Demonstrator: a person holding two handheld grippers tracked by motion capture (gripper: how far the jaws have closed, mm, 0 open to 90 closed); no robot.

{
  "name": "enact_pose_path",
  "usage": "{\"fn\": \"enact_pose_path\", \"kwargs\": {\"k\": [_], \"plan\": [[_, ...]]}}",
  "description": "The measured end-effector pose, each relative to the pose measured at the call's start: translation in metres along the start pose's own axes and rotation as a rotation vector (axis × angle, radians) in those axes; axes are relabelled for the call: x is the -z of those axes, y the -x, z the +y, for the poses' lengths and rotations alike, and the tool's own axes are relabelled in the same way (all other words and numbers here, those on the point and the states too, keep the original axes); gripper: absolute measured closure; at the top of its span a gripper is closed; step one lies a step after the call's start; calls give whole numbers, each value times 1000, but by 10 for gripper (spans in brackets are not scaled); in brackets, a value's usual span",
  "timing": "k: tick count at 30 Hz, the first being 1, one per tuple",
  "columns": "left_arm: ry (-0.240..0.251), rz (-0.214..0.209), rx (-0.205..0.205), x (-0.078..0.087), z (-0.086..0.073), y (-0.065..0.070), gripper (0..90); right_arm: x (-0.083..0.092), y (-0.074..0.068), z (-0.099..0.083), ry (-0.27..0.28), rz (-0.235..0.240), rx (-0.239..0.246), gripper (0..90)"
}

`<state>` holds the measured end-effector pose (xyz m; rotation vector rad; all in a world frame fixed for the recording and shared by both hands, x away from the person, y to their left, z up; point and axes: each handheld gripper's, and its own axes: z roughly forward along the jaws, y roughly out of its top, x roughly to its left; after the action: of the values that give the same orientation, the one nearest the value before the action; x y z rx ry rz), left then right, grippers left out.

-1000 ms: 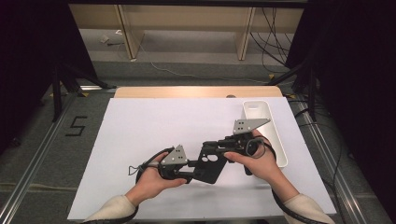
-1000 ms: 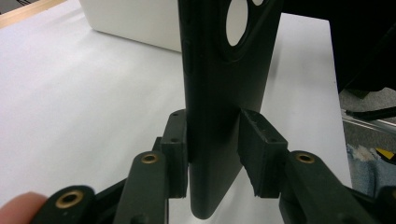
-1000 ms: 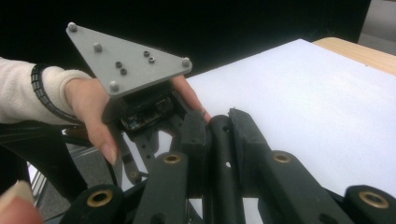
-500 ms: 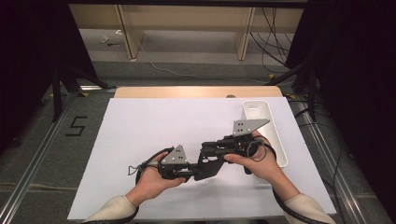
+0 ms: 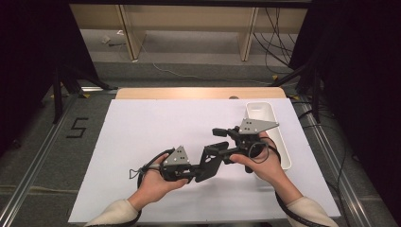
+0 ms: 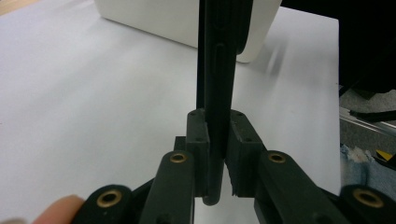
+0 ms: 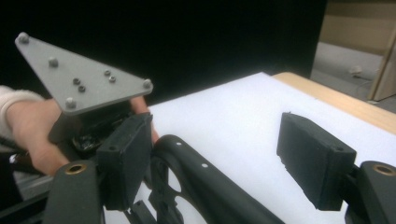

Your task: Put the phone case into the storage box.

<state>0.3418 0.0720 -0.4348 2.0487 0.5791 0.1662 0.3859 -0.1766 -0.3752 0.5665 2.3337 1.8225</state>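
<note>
A flat black part (image 5: pixel 209 163) hangs just above the white sheet between the two grippers. My left gripper (image 5: pixel 196 169) is shut on its near end; in the left gripper view the part (image 6: pixel 217 88) stands edge-on between the pads, and the jaws (image 6: pixel 217 154) have just closed a little further on it. My right gripper (image 5: pixel 218 142) points left with its jaws apart, having just been opening. In the right gripper view the part (image 7: pixel 205 184) lies between the spread pads (image 7: pixel 312 158), close beside the left one; the right gripper (image 7: pixel 219 158) does not press on it.
A long white tray (image 5: pixel 272 135) lies on the white sheet (image 5: pixel 156 127) under the right hand, and also shows as the white tray (image 6: pixel 177 21) ahead. The wooden table edge (image 5: pixel 189 92) runs along the back. Metal rails flank the table.
The right gripper's jaws have opened off the black part, which stays in the left gripper. Both hands have kept their place.
</note>
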Motion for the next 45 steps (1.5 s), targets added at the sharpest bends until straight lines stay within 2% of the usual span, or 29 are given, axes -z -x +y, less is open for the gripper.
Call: {"fn": "enact_pose_path", "kwargs": {"k": [2, 6, 8, 10, 19, 27, 36, 45], "plan": [[10, 19, 14, 1, 0, -1, 802, 2, 0, 1, 23, -22, -8, 269], [17, 55, 44, 2, 0, -3, 802, 4, 1, 0, 66, -109, -14, 168], [23, 73, 52, 3, 0, -4, 802, 4, 1, -1, 79, -154, -19, 150], [28, 88, 61, 4, 0, -4, 802, 3, 1, -3, 81, -173, -30, 114], [49, 138, 83, 4, 2, -5, 802, -7, -6, -11, 65, -216, -40, 27], [61, 163, 91, 3, 3, -3, 801, -15, -12, -16, 69, -254, -53, 4], [62, 166, 95, 3, 4, -2, 801, -23, -18, -19, 69, -279, -49, 4], [67, 169, 97, 2, 4, -2, 801, -27, -21, -23, 86, -309, -70, 10]]}}
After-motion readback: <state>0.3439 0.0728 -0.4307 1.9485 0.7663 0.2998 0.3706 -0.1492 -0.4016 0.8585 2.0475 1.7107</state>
